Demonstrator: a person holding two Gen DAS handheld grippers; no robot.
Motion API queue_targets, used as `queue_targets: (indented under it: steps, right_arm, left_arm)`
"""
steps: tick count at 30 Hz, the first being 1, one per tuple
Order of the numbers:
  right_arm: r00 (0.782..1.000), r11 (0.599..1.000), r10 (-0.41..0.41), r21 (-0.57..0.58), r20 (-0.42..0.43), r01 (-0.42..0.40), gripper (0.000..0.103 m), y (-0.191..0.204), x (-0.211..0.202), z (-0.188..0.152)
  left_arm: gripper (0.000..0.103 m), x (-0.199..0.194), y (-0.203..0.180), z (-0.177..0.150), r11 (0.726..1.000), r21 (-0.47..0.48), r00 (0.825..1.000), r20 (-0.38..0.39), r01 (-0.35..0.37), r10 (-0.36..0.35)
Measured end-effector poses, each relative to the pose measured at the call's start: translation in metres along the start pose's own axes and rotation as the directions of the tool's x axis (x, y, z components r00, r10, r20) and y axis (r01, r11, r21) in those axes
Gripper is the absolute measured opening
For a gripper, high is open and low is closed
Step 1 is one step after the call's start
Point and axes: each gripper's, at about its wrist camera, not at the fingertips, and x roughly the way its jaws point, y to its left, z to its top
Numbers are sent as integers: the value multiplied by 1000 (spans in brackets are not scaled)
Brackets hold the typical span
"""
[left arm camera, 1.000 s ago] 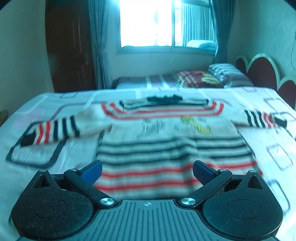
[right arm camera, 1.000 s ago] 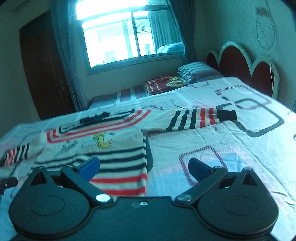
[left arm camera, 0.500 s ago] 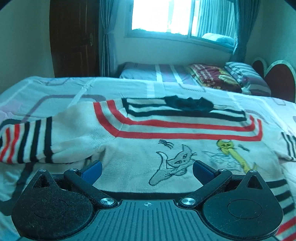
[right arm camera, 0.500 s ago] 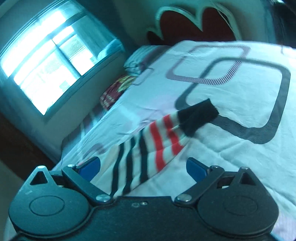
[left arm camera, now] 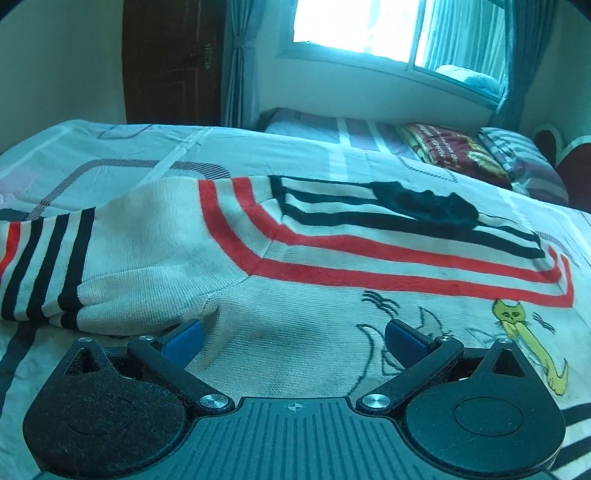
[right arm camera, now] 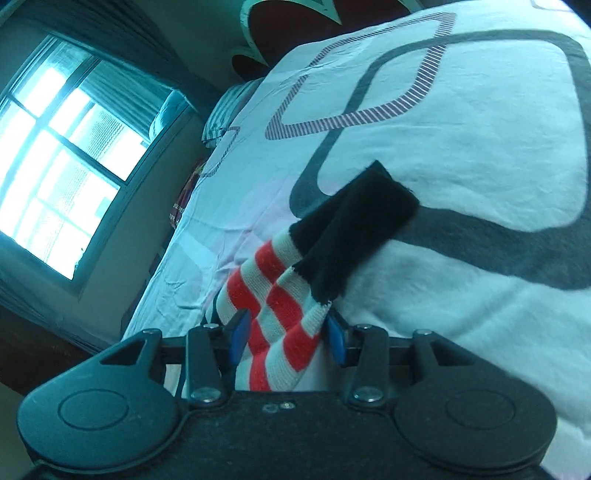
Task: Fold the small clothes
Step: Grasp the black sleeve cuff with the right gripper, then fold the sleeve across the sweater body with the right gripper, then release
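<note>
A cream knitted sweater (left arm camera: 295,266) with red and black stripes and cat drawings lies flat on the bed. My left gripper (left arm camera: 293,341) hovers low over its chest by the left armpit, open, with one blue pad (left arm camera: 183,341) at the sleeve seam. The sweater's left sleeve (left arm camera: 48,266) runs off to the left. In the right wrist view the striped right sleeve (right arm camera: 280,306) with its black cuff (right arm camera: 354,229) is bunched between the pads of my right gripper (right arm camera: 287,336). Its jaws are closing and both pads touch the knit.
The bed sheet (left arm camera: 147,147) is white with grey rounded-square prints. Pillows (left arm camera: 454,155) and a second bed lie beyond, under a bright window (left arm camera: 362,26). A dark door (left arm camera: 173,62) stands at the left. A headboard (right arm camera: 295,22) edges the bed past the right sleeve.
The left gripper came forward and lower, from the hem to the sweater's left armpit. The right gripper rolled, reached the right sleeve and narrowed from wide open onto it.
</note>
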Motion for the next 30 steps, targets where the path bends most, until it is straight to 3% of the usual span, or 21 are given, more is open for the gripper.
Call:
queue_targets:
  steps: [1, 2, 6, 8, 12, 14, 15, 18, 20, 22, 25, 30]
  right_arm:
    - [1000, 1000, -9, -18, -1, 9, 33, 1, 0, 0]
    - [1000, 999, -23, -33, -12, 22, 13, 1, 1, 2]
    - [999, 1000, 3, -5, 45, -3, 10, -5, -19, 6]
    - [998, 997, -68, -44, 8, 69, 9, -5, -11, 1]
    - [998, 998, -58, 13, 12, 58, 13, -5, -12, 4]
    - [996, 995, -88, -33, 31, 90, 11, 7, -11, 4]
    - [992, 987, -106, -113, 62, 112, 9, 22, -14, 1]
    - [990, 930, -35, -359, 135, 82, 9, 85, -26, -21]
    - [993, 870, 41, -492, 113, 20, 9, 128, -30, -47]
    - [994, 799, 100, -598, 39, -57, 9, 170, -29, -84]
    - [979, 715, 173, -670, -107, -200, 9, 217, -23, -148]
    - [920, 593, 176, -708, -350, -382, 9, 265, -1, -257]
  left_arm:
    - [103, 2, 2, 0, 1000, -6, 1000, -3, -1, 1]
    - [103, 3, 4, 1, 1000, -13, 1000, -4, -6, 6]
    - [103, -3, 16, 4, 999, -44, 1000, 17, -14, 14]
    - [103, -6, 22, 4, 999, -34, 1000, 16, -25, 26]
    - [103, -14, 37, -1, 998, -41, 999, 5, -38, 38]
    - [103, -20, 46, -6, 998, -45, 999, 3, -43, 43]
    - [103, -22, 50, -7, 998, -45, 999, 3, -48, 49]
    - [103, -28, 64, -10, 996, -52, 998, -3, -70, 70]
    - [103, -32, 74, -11, 995, -64, 997, -7, -77, 77]
    - [103, -35, 83, -11, 993, -75, 996, -10, -88, 88]
    - [103, -42, 93, -11, 992, -86, 996, -11, -92, 92]
    - [103, -51, 107, -12, 990, -114, 997, -21, -80, 78]
